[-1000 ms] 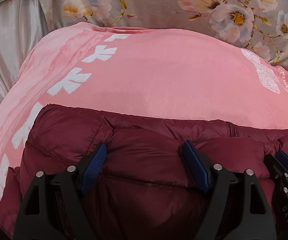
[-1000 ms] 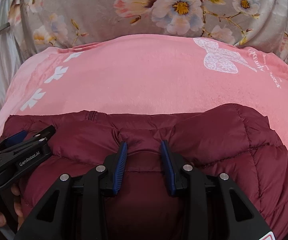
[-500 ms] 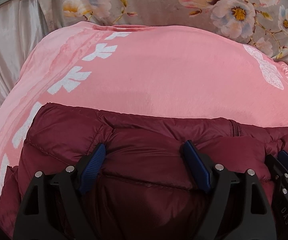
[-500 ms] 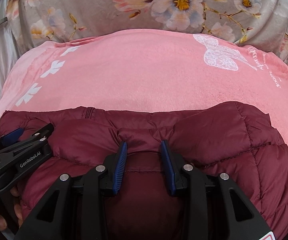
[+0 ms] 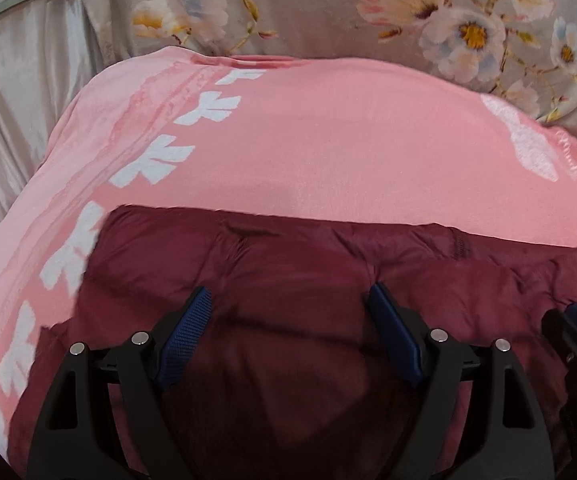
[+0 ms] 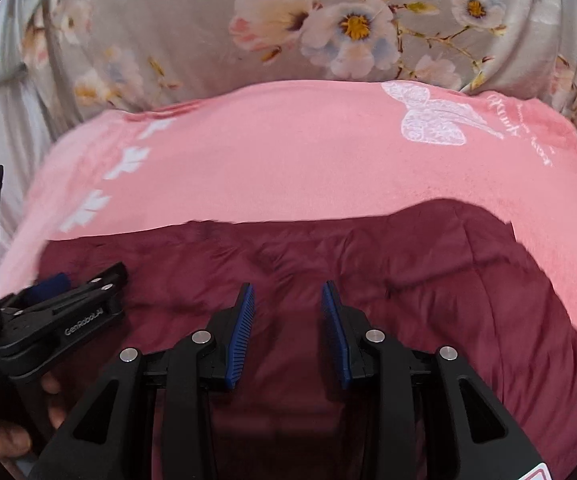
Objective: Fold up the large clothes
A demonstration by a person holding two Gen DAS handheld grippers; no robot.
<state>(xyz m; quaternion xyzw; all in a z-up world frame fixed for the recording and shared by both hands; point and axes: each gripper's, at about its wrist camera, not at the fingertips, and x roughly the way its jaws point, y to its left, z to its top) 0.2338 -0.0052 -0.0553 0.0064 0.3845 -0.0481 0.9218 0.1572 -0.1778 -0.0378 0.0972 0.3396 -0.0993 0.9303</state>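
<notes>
A maroon quilted puffer jacket [image 5: 288, 272] lies on a pink blanket [image 5: 328, 140], its far edge folded, with a zipper end [image 5: 459, 242] showing. It also shows in the right wrist view [image 6: 408, 280]. My left gripper [image 5: 288, 320] is open wide, its blue pads resting on the jacket with puffy fabric bulging between them. My right gripper [image 6: 287, 316] stands open with a narrower gap, just above the jacket. The left gripper [image 6: 68, 304] appears in the right wrist view at the left; the right gripper [image 5: 576, 340] appears at the right edge of the left wrist view.
The pink blanket [image 6: 288, 152] has white leaf prints [image 5: 148, 164] along its left side and a white butterfly [image 6: 432, 120] at the far right. A grey floral bedsheet [image 6: 248, 32] lies beyond it. Pale satin fabric [image 5: 16, 92] is at the far left.
Both grippers have lifted and drawn back a little from the jacket. The right gripper's jaws have parted from the fabric fold they pinched. The jacket's edge lies flatter.
</notes>
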